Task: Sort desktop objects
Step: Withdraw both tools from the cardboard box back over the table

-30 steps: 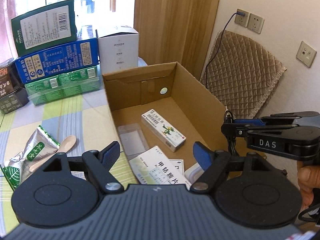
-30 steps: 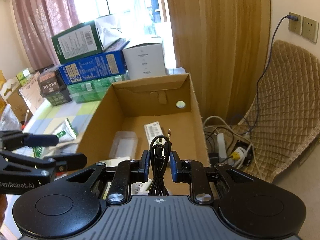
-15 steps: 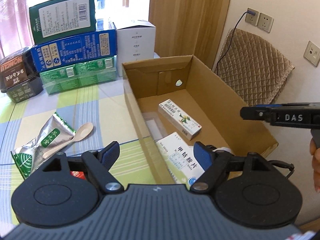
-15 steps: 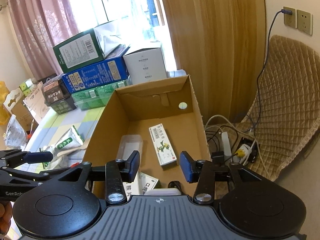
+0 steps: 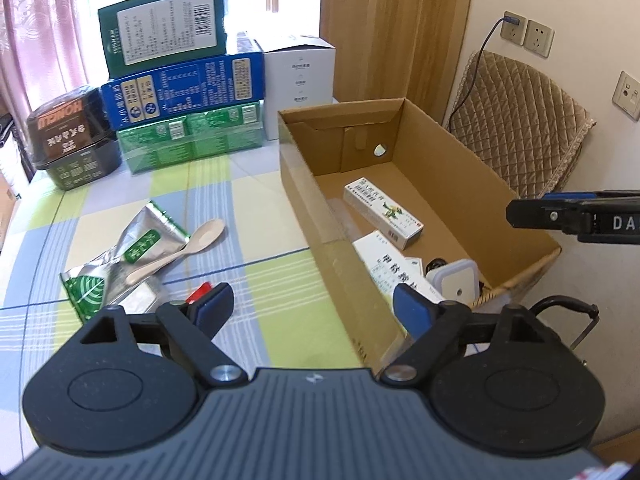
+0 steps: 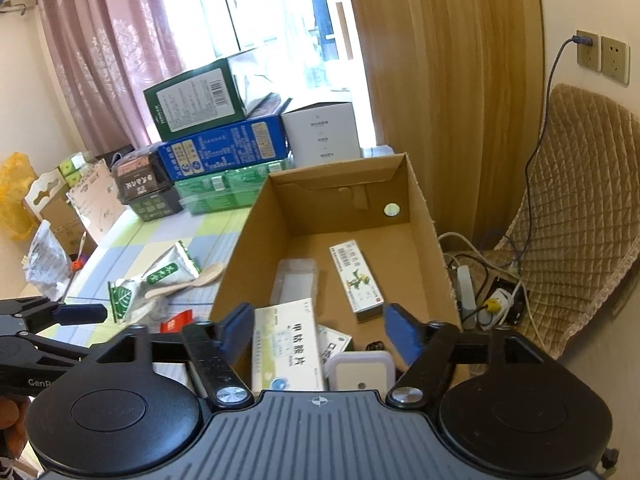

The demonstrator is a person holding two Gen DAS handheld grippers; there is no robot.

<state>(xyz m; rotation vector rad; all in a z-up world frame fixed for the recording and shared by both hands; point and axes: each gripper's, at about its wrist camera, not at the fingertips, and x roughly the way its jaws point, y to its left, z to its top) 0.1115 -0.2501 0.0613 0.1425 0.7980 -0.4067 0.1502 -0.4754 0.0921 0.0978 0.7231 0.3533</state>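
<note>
Cable (image 6: 375,346) now lies in the cardboard box (image 6: 256,236); right gripper (image 6: 320,330) has just spread wide, empty.

Pink curtain (image 6: 108,52), wooden panel (image 6: 440,80), wall sockets (image 5: 528,34), quilted chair (image 5: 520,120), floor power strip (image 6: 466,288).

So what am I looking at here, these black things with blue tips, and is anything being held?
No robot here: a person holds a two-finger gripper in each hand, each with a camera looking along its fingers. One picture comes from the left gripper, the other from the right gripper. Both have just been opening and hold nothing. The right one hangs over a cardboard box containing medicine packets, a small white device and a black cable, barely visible. Left on the checked tablecloth lie a foil tea pouch, a pale spoon and a small red item.
</note>
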